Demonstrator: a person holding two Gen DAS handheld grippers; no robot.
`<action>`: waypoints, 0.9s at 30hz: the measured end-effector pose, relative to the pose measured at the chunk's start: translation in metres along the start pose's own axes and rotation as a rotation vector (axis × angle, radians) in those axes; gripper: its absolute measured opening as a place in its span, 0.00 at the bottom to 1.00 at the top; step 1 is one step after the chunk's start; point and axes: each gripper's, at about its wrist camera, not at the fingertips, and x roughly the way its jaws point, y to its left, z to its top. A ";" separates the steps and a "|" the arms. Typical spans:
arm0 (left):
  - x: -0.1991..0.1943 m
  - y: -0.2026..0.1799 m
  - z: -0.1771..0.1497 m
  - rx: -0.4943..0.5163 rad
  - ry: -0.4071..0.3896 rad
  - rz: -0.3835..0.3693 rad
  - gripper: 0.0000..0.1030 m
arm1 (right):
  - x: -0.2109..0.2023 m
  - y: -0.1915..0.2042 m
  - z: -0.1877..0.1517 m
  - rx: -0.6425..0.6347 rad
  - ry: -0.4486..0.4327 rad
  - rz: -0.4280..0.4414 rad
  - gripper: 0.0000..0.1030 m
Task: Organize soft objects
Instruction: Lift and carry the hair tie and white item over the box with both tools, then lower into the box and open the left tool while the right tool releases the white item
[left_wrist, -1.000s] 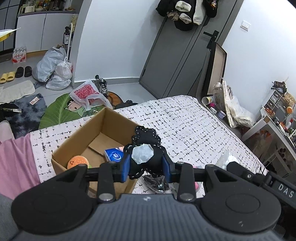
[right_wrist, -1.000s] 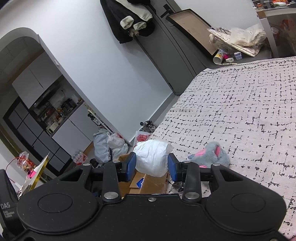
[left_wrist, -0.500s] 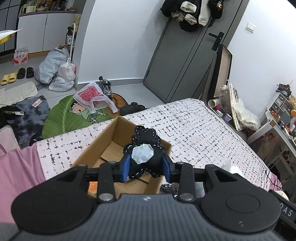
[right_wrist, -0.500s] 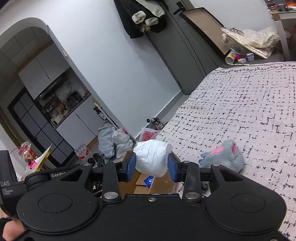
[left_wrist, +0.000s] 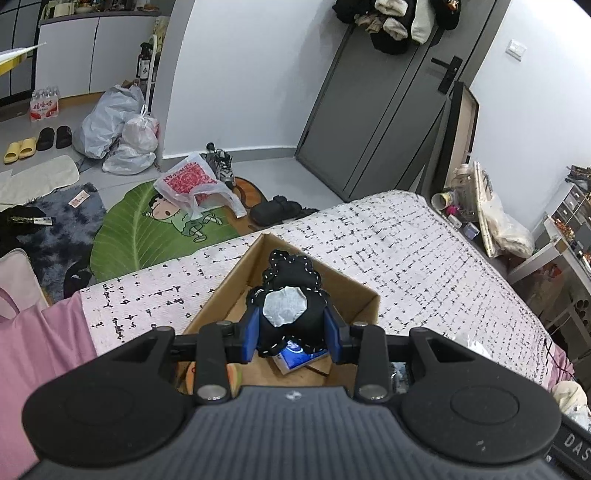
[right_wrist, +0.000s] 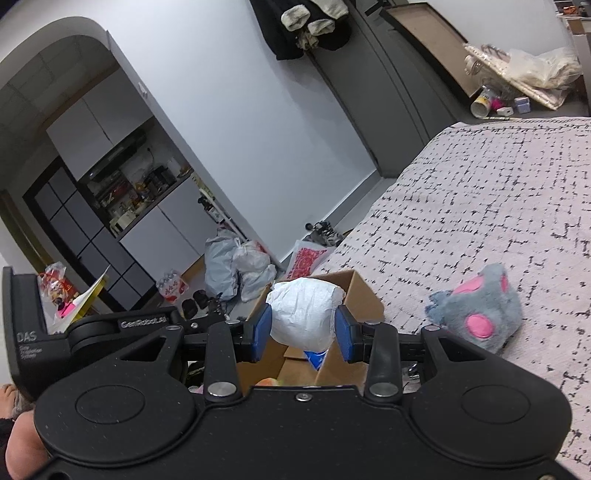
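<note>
Both over cardboard box: left gripper clamps black toy, right gripper white bundle.

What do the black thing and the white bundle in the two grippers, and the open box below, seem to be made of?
Black toy: likely felt or fabric, matte, white stitching along edges. White bundle: apparently crinkled soft paper or thin wrap, matte and creased. Box: plain brown corrugated cardboard, raw flaps.

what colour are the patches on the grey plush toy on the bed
Pink, on the grey plush toy; clearest in the right wrist view.
</note>
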 end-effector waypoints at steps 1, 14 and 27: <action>0.003 0.002 0.002 0.003 0.009 -0.003 0.35 | 0.002 0.001 -0.001 -0.003 0.004 0.001 0.36; 0.032 0.016 0.000 -0.012 0.066 -0.033 0.35 | 0.024 0.007 -0.010 -0.018 0.063 -0.007 0.36; 0.056 0.027 -0.004 -0.042 0.146 -0.067 0.37 | 0.054 0.023 -0.023 -0.088 0.138 0.006 0.36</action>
